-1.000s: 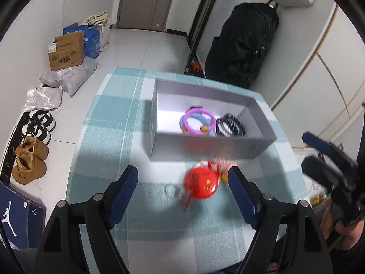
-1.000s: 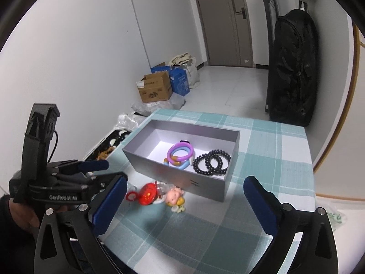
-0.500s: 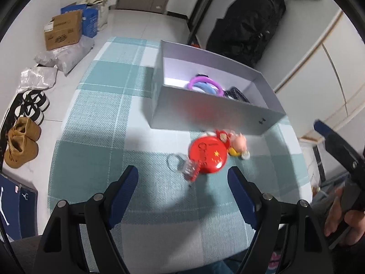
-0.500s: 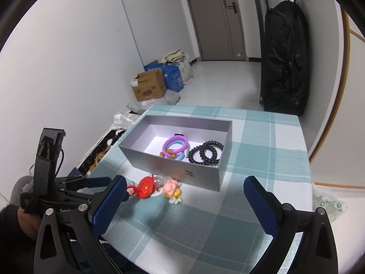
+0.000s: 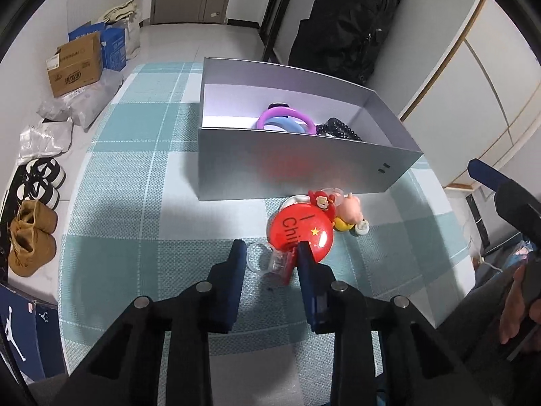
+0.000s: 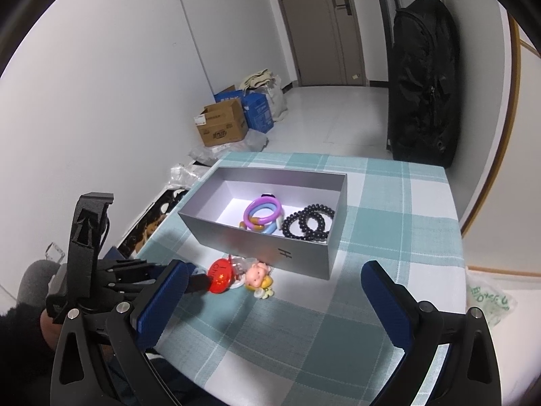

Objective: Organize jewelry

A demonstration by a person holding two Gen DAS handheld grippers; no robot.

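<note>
A red round keychain [image 5: 300, 233] with a clear clip [image 5: 278, 263] lies on the checked tablecloth in front of a grey box [image 5: 304, 165]. My left gripper [image 5: 270, 253] has its fingers close on either side of the clip, touching the table. A pink pig charm [image 5: 350, 211] lies beside the red disc. The box [image 6: 304, 253] holds purple and blue rings [image 6: 262, 211] and black bead bracelets [image 6: 307, 225]. My right gripper [image 6: 270, 291] is wide open and empty, above the table's near right part. The red keychain [image 6: 220, 275] also shows in the right wrist view.
The table edge runs along the left, with shoes [image 5: 32, 237] and cardboard boxes [image 5: 76, 64] on the floor beyond. A black bag [image 5: 348, 20] hangs behind the table. A plastic bag [image 6: 490, 299] lies off the right edge.
My left gripper has dropped toward the table and narrowed from wide open to close around the keychain's clip. The right gripper has stayed open and shifted slightly.
</note>
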